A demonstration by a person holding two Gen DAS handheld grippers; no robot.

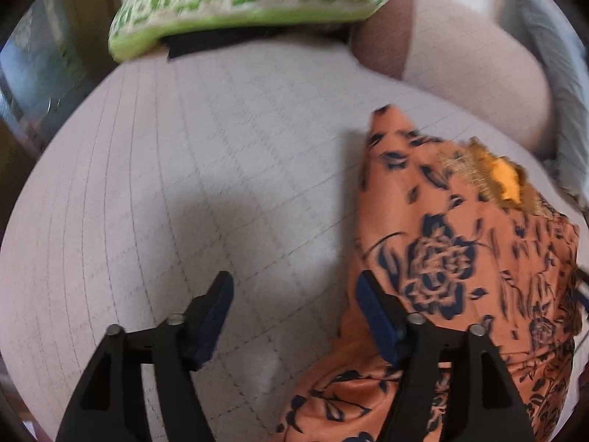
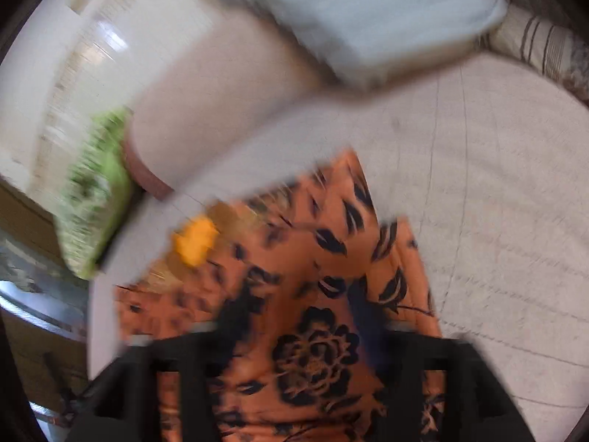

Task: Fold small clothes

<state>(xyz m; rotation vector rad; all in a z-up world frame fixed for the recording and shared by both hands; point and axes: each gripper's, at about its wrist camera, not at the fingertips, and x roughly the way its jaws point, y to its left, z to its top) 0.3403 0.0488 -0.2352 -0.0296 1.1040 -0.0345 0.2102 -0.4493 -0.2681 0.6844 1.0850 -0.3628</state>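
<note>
An orange garment with dark blue flowers (image 1: 460,258) lies on a pale quilted bed cover (image 1: 184,184), with a yellow and gold trimmed patch (image 1: 504,180) near its top. My left gripper (image 1: 294,291) hovers at the garment's left edge, open, with bare bed cover between its fingers and its right finger over the cloth. In the right wrist view, which is blurred, the same garment (image 2: 313,313) fills the lower middle. My right gripper (image 2: 294,316) stands open above it with nothing pinched.
A green and white patterned cushion (image 1: 239,3) lies at the head of the bed, next to a pinkish pillow (image 1: 471,84) with a brown end. A light blue pillow (image 2: 386,14) and a striped one (image 2: 545,44) sit further back. Bare bed cover (image 2: 497,184) extends to the right.
</note>
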